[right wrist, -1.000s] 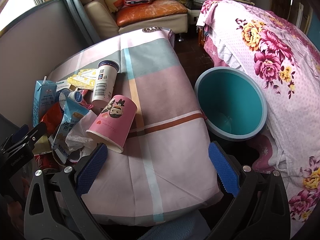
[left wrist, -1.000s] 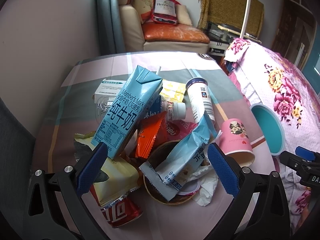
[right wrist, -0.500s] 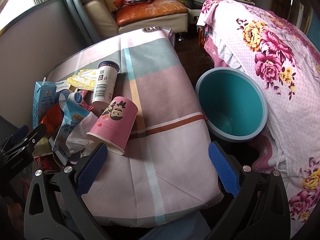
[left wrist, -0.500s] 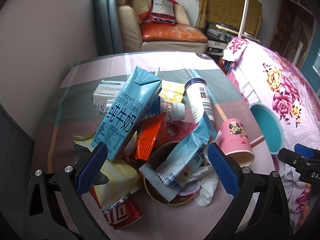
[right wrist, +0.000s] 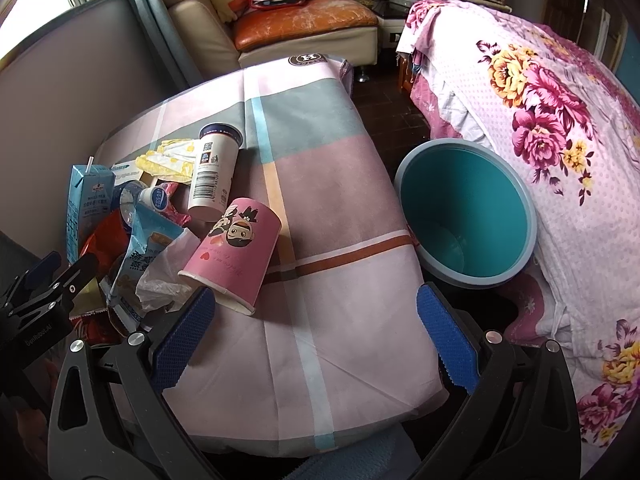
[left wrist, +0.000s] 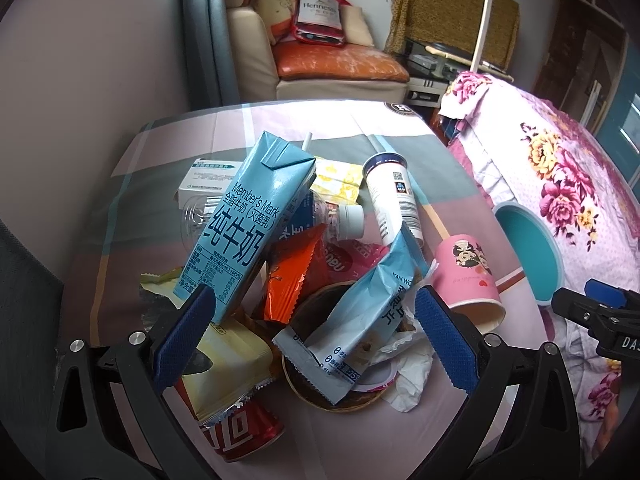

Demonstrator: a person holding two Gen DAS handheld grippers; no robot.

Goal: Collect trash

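Observation:
A heap of trash lies on the checked tablecloth [right wrist: 320, 200]: a blue milk carton [left wrist: 244, 220], an orange wrapper [left wrist: 288, 276], a light blue wrapper [left wrist: 360, 320] over a brown bowl [left wrist: 304, 388], a red can [left wrist: 240, 428], a white cup [left wrist: 392, 196] and a pink paper cup [right wrist: 232, 248] on its side. A teal bin [right wrist: 464, 212] stands off the table's right edge. My left gripper [left wrist: 312, 336] is open above the heap. My right gripper [right wrist: 312, 340] is open above the cloth, right of the pink cup.
A bed with a floral cover [right wrist: 552, 120] stands right of the bin. A sofa with an orange cushion [right wrist: 304, 20] is behind the table. A grey wall panel [left wrist: 80, 80] runs along the table's left side.
Both grippers have shifted very slightly; the left view has crept a little nearer the heap. Both stay open and nothing on the table has moved.

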